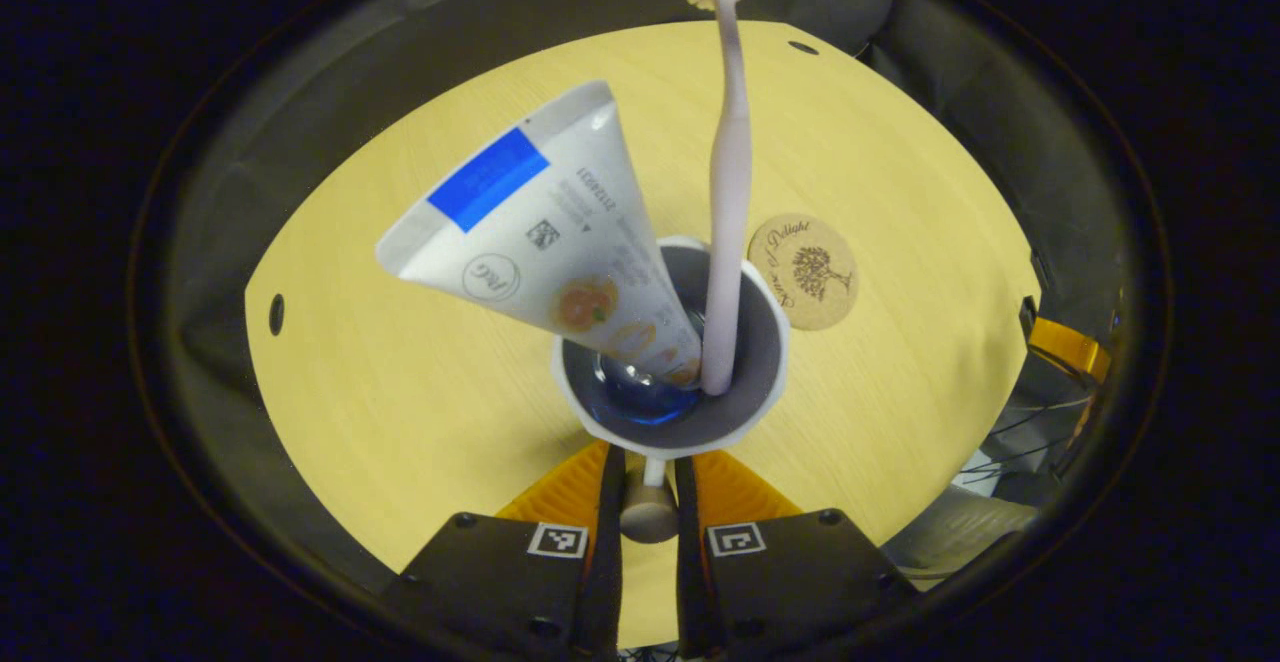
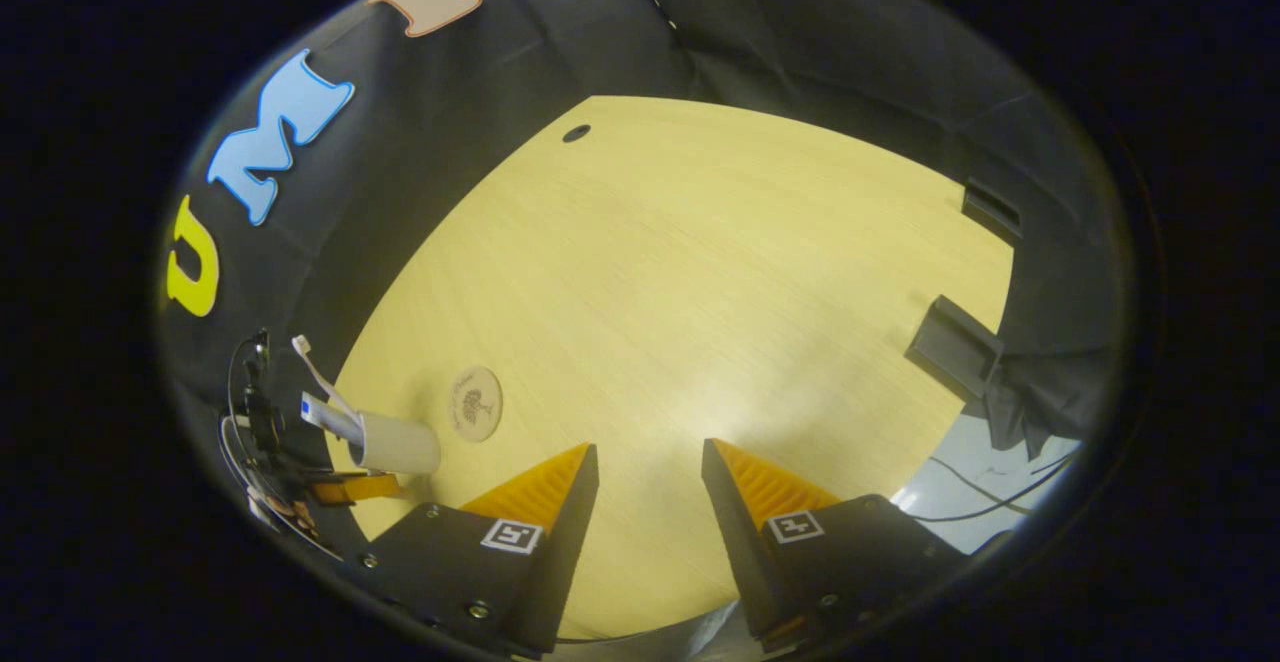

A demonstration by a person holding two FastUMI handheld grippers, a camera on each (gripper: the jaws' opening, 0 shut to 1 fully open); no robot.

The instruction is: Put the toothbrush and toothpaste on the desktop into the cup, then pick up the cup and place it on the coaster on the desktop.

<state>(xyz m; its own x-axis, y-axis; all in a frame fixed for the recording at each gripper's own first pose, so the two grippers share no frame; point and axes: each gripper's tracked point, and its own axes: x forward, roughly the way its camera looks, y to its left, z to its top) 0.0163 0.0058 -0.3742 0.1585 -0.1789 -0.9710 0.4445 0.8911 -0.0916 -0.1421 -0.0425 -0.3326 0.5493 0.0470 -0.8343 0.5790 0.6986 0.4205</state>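
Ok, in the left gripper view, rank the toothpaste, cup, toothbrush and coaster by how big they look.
1. Toothpaste, though it leans toward the camera, which inflates it.
2. Cup.
3. Toothbrush, long but thin.
4. Coaster, farther off.

Square-coded markers on hand-held gripper [image 2: 650,462]

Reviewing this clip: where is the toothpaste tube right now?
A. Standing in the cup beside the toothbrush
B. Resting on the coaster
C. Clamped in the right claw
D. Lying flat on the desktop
A: the white toothpaste tube leans inside the white cup next to the pale toothbrush.
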